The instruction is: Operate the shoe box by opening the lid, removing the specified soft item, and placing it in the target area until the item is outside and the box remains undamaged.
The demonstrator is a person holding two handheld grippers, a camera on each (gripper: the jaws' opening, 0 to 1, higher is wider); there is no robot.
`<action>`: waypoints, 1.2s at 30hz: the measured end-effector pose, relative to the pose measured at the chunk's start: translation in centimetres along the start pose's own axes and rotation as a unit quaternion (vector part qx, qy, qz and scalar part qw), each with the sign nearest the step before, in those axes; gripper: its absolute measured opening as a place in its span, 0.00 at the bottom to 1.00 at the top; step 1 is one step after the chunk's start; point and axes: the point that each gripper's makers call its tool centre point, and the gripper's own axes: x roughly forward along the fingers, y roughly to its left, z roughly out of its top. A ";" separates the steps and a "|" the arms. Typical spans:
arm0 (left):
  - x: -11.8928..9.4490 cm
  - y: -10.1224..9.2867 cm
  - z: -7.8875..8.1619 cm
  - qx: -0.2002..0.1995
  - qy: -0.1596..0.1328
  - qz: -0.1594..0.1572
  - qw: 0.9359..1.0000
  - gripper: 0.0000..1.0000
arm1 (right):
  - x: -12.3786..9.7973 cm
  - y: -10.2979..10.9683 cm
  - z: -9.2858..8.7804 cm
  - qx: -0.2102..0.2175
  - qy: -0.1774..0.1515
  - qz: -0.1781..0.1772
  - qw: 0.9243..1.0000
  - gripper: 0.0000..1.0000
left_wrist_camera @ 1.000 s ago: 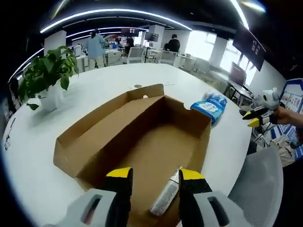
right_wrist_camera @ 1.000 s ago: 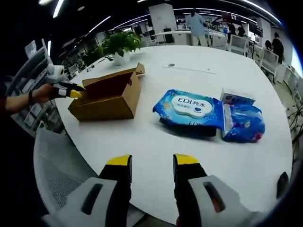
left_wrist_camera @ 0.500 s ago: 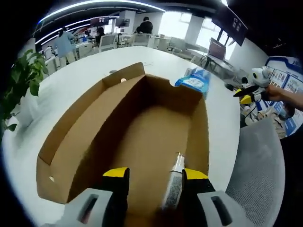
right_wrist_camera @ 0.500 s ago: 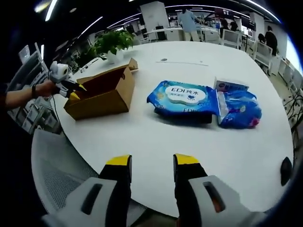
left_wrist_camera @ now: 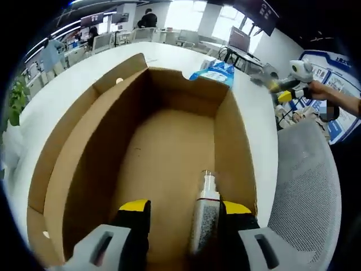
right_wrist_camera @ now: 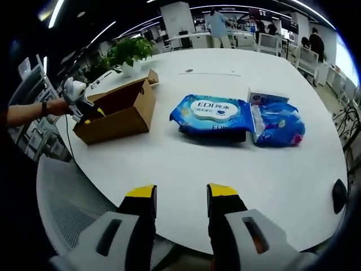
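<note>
We stand in a large open-plan office under a dark ceiling crossed by long curved light strips (right_wrist_camera: 141,25). A broad white round table (right_wrist_camera: 237,169) takes up the foreground, with a grey mesh chair (left_wrist_camera: 304,186) pushed up to its edge. A potted green plant (right_wrist_camera: 128,53) sits on the far side of the table. Further back we see desks and white chairs (right_wrist_camera: 269,44), several people standing among them (right_wrist_camera: 217,25), bright windows (left_wrist_camera: 180,7) and dark wall screens (left_wrist_camera: 265,8).

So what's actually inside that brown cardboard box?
The open brown cardboard box holds one small white bottle with a clear cap lying by its near wall; the floor ahead is bare. The left gripper hides the nearest strip.
</note>
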 end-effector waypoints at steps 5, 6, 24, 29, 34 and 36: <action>0.4 -0.2 0.0 0.010 0.005 -0.006 1.000 0.51 | 0.2 0.1 -0.1 0.001 0.001 0.000 1.000 0.33; 0.6 -0.2 -0.4 0.022 0.016 -0.002 1.000 0.51 | 0.2 0.2 -0.2 0.001 0.003 0.000 1.000 0.34; 1.9 0.1 -1.5 0.097 0.048 0.034 0.994 0.30 | 0.7 0.9 -0.3 0.002 0.006 0.006 1.000 0.33; 2.4 0.1 -1.3 0.083 0.040 0.029 0.995 0.20 | 0.7 1.2 -0.3 0.001 0.009 0.008 1.000 0.32; 2.3 0.2 -1.3 0.065 0.042 0.024 0.997 0.20 | 0.7 1.4 -0.4 0.001 0.010 0.010 1.000 0.32; 2.1 0.2 -1.1 0.066 0.037 0.031 0.997 0.20 | 0.7 1.5 -0.4 0.001 0.011 0.013 1.000 0.32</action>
